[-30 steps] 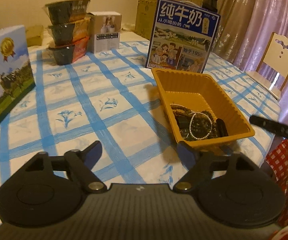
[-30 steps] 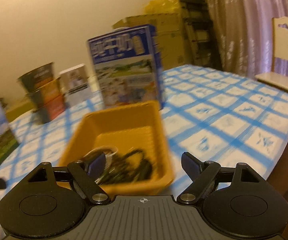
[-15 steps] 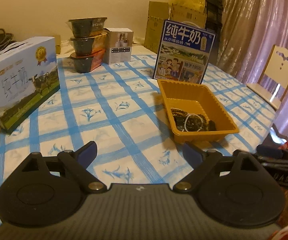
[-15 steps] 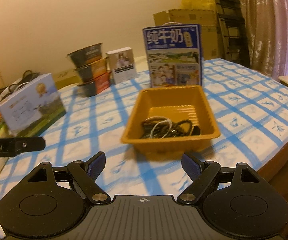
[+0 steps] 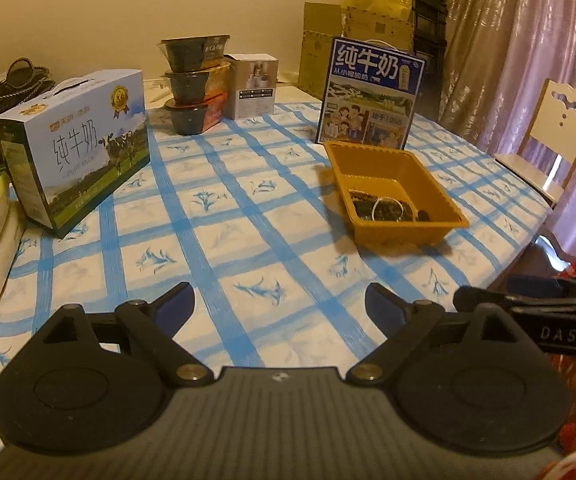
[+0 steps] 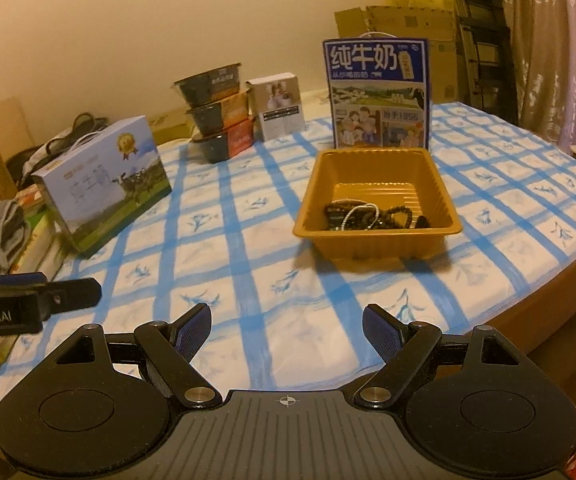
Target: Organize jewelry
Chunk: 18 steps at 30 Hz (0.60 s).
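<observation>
Fingers (image 5: 175,304) on both grippers spread, empty; tray (image 6: 312,204) jewelry (image 6: 368,216) tangled, indistinct.

the jewelry (image 6: 372,216) in the yellow tray (image 6: 440,196) is a dark tangle, its pieces too small to tell apart beyond one pale beaded loop. the tray's near wall hides the pile's lower edge. the white chair (image 5: 556,136) is cut off by the right edge.
</observation>
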Available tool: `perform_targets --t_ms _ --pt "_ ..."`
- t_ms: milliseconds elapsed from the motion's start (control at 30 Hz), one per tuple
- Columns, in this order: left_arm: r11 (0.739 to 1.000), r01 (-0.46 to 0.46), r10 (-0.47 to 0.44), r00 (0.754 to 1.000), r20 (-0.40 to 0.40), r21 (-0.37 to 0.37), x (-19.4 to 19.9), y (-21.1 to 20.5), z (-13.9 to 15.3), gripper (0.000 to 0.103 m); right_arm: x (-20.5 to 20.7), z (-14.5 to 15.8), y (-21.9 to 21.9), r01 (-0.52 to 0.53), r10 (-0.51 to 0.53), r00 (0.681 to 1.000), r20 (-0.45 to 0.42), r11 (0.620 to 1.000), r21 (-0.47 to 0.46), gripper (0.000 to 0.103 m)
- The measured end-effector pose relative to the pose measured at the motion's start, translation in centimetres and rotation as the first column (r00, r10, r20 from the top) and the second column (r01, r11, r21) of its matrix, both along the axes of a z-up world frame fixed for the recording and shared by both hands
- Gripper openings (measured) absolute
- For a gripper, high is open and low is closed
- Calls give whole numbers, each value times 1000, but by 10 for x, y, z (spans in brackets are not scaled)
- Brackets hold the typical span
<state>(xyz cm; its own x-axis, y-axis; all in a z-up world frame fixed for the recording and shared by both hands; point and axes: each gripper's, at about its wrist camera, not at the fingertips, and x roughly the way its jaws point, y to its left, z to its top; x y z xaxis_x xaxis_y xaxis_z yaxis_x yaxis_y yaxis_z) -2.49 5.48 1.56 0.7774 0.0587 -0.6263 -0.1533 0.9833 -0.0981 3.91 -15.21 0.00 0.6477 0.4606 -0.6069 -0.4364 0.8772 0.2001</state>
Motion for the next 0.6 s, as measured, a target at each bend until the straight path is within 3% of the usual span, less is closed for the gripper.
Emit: perform_targets --t_ms 600 --pt "1000 12 -11 999 -32 19 0 -4 -9 91 -6 -2 2 -16 16 1000 -24 1000 11 83"
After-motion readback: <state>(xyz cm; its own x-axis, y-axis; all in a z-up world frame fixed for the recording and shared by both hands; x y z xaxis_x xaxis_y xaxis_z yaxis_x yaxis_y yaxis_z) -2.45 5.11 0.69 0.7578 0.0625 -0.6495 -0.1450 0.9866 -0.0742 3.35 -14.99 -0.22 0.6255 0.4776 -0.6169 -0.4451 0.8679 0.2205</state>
